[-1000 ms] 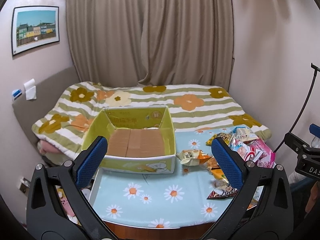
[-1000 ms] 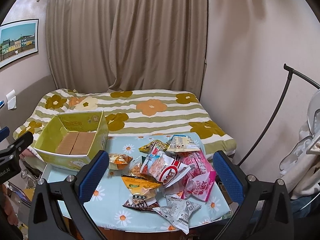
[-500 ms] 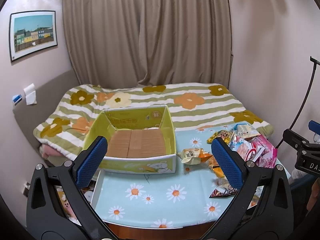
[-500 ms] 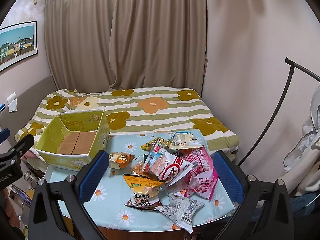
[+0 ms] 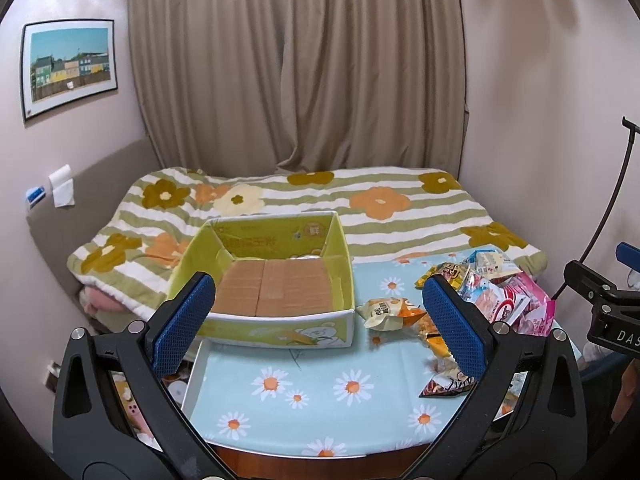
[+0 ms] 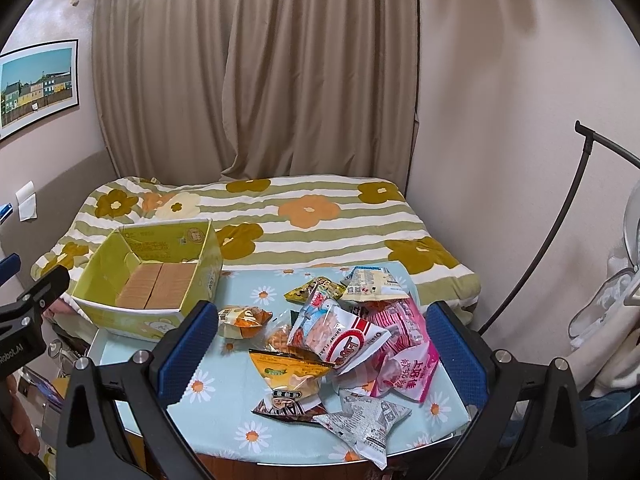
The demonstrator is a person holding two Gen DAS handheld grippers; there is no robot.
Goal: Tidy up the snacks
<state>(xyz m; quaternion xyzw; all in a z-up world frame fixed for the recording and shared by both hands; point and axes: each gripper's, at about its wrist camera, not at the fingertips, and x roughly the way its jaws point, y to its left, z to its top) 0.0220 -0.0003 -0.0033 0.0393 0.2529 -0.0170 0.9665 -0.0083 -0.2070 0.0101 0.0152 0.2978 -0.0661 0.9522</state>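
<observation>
Your left gripper [image 5: 320, 316] hangs above the near edge of the daisy-print table [image 5: 304, 396], blue pads spread wide with nothing between them, framing the yellow cardboard box [image 5: 276, 328] at the table's far left. Your right gripper [image 6: 324, 340] hovers likewise, fingers apart and empty, centred over the heap of snack packets on the table's right half. Neither touches anything, which reads as a start: one tool faces the container, the other the goods.

Nearest your right pads lie a silver crumpled packet [image 6: 362, 424] at the near edge, an orange-topped pouch [image 6: 290, 368] beside it, and a red-and-white shrimp-cracker bag [image 6: 344, 338] overlapping a pink bag [image 6: 404, 356]. Farther back sit a white-and-blue packet [image 6: 370, 280] and a small yellow one [image 6: 316, 286]. A cream-and-orange packet [image 6: 244, 318] lies apart to the left, closest to the box, probably the easiest first pick.

The box is open-topped, its far flap raised; only its brown cardboard floor shows, with something pale at the far edge that cannot be made out. No snack is visibly inside. A flower-striped quilt [image 5: 360, 208] covers the bed beyond.
</observation>
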